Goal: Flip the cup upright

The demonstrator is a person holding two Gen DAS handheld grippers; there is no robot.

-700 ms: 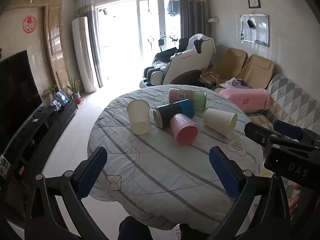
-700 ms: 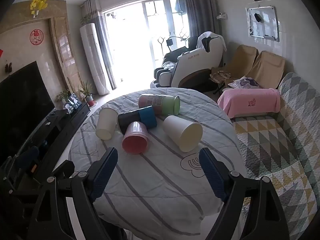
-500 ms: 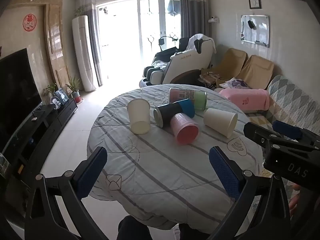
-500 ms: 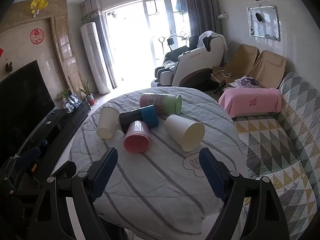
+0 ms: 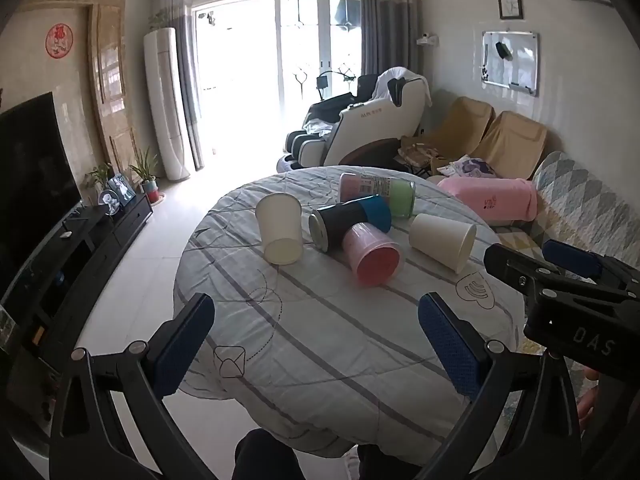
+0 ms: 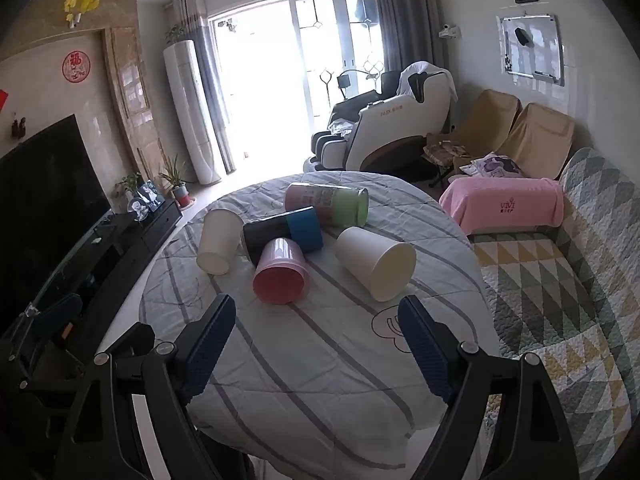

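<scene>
Left wrist view: left gripper low in the frame, jaws spread wide and holding nothing, blue pads over the near edge of the round desk with its striped grey cloth. Right gripper entering at the right edge, seen side-on. Right wrist view: right gripper at the bottom, jaws likewise spread and empty; left gripper only as a dark shape at lower left. Patchwork sofa cover filling the right half here, only a strip of it in the left view.

Beyond both pairs of jaws, well apart from them, five cups lying on their sides around the centre of the desk: pink cup nearest, mouth toward the camera; cream paper cup to its right; second cream cup to the left; black-and-blue cup touching the pink one behind; pink-and-green cup farthest. Massage chair and bright window at upper centre, television at left.
</scene>
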